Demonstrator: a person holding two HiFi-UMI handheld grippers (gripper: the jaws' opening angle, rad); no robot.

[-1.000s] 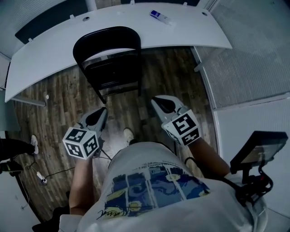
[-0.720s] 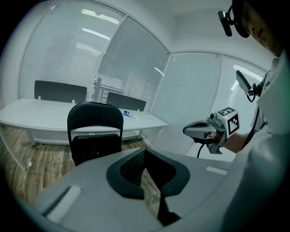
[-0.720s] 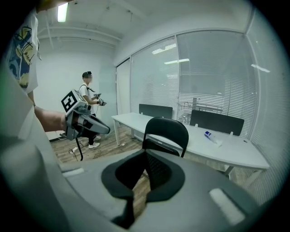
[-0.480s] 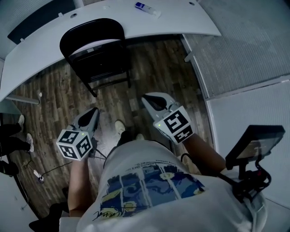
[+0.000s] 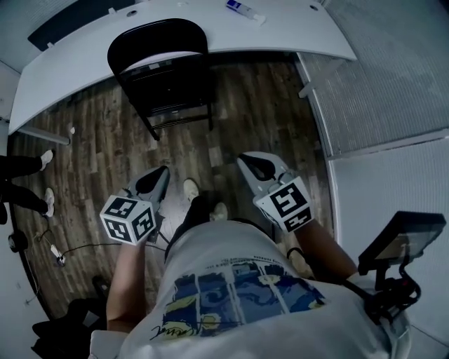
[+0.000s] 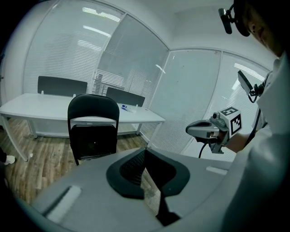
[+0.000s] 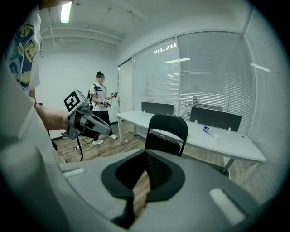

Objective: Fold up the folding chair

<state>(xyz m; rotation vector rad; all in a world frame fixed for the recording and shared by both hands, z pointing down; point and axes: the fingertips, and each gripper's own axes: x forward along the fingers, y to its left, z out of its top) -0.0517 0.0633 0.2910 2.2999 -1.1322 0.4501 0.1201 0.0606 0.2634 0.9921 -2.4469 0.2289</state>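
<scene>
The folding chair (image 5: 160,38) stands upper left, well beyond the clenched, empty left gripper (image 5: 158,175) and right gripper (image 5: 251,164); the left lies nearer.

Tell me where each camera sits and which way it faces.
Head view: on the head, looking down at folding chair, left gripper, right gripper, shirt.
Left gripper view: on it, facing the folding chair; shut jaws, right gripper show.
Right gripper view: likewise; shut jaws, left gripper show.
All three share the folding chair.

Bystander (image 5: 17,166) cut off at left edge — desk item (image 5: 243,9) too small.
</scene>
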